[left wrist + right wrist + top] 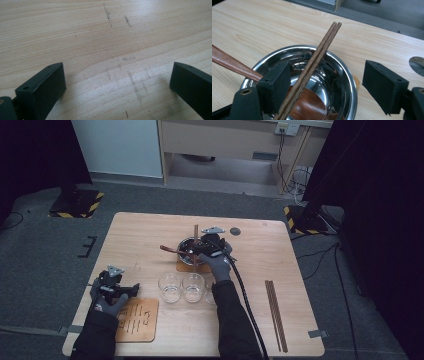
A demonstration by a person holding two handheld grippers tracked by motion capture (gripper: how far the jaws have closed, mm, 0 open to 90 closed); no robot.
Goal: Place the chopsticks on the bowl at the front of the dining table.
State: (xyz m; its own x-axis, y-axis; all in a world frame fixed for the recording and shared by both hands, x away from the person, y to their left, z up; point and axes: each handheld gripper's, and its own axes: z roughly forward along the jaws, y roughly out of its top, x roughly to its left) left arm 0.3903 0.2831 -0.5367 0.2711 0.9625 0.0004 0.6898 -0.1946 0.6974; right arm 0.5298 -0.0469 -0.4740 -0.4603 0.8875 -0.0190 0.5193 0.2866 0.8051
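Pair of wooden chopsticks (317,56) leaned in steel bowl (347,82) mid-table (145,235), resting against one pad of the spread right tongs (324,87), wooden spoon (232,63) alongside; left tongs (117,85) spread over bare wood.

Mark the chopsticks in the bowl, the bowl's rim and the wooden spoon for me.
chopsticks (312,65), right gripper view, mid-length of the pair leaning across the bowl.
bowl (348,76), right gripper view, right side of its steel rim.
wooden spoon (230,63), right gripper view, handle left of the rim.

Three clear glass cups (186,288) sat in a row, a slotted wooden board (137,320) lay nearby.
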